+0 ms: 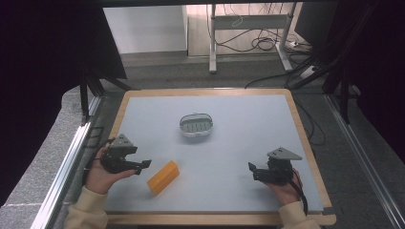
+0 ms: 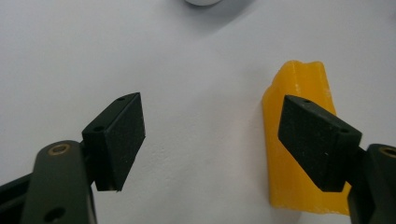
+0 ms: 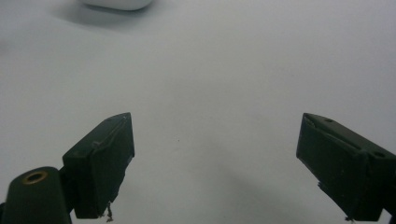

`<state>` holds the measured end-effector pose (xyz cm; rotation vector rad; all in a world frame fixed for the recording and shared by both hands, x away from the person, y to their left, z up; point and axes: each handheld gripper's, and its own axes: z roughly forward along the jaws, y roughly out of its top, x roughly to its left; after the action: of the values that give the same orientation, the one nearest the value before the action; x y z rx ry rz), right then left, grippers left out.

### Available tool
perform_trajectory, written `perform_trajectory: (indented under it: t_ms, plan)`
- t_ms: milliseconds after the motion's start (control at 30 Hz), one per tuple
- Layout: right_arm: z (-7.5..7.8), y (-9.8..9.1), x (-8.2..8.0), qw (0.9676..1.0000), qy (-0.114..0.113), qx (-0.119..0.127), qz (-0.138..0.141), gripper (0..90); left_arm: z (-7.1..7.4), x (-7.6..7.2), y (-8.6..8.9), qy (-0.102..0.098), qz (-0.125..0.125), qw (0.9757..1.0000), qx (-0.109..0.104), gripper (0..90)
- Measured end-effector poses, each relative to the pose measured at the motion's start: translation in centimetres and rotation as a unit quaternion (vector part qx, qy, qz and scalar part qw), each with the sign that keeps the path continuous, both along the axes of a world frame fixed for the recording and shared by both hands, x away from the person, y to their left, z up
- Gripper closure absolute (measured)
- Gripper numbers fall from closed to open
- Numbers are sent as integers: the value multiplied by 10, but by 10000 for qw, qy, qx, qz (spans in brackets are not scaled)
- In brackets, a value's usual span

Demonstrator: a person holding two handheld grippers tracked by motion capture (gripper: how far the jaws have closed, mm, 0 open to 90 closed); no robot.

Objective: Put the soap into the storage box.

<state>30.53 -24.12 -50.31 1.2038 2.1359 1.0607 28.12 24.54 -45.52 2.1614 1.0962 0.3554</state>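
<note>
Resting near the worktop's [image 1: 143, 102] front-left corner, the left gripper [image 2: 212, 140] has its jaws spread wide and empty. The yellow block [image 1: 163, 177] lies just beside them, behind one jaw rather than between, so probably a grasp is being lined up. Near the front-right corner, the right gripper [image 1: 254, 171] gapes empty. A white perforated dish [image 1: 196, 125] sits mid-worktop.

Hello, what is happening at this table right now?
A person holds a two-jaw gripper in each hand over a grey table. The left gripper, jaws open, sits beside a yellow block without gripping it. The right gripper is open too, over bare table. A small white dish lies untouched farther back, near the middle.
</note>
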Motion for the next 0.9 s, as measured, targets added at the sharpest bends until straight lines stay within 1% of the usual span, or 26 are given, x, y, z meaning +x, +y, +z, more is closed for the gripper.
perform_trajectory:
  t_ms: [133, 267, 333, 467, 667, 733, 900]
  plan:
    - [-1, 0, 0, 10000, 18, -6, 23, 115, 3, -2, -4, 77, -38, 9999, 61, 233]
    - [-2, -1, 1, 10000, 43, -20, -10, 115, 5, -3, -8, 144, -60, 9999, 43, 238]
    - [-2, -1, 1, 10000, 53, -37, -12, 115, 6, -4, -10, 212, -86, 9997, 40, 241]
    - [-4, 0, 1, 9998, 100, -147, 36, 110, 8, -5, -18, 280, -152, 9994, 143, 246]
    - [-4, 1, 0, 9998, 103, -152, 19, 109, 9, -6, -24, 347, -181, 9990, 196, 247]
    - [-4, 0, 0, 9998, 110, -139, 4, 109, 8, -6, -29, 367, -187, 9988, 279, 249]
    - [-5, 1, 0, 9998, 126, -157, -3, 109, 6, -5, -39, 428, -280, 9981, 357, 249]
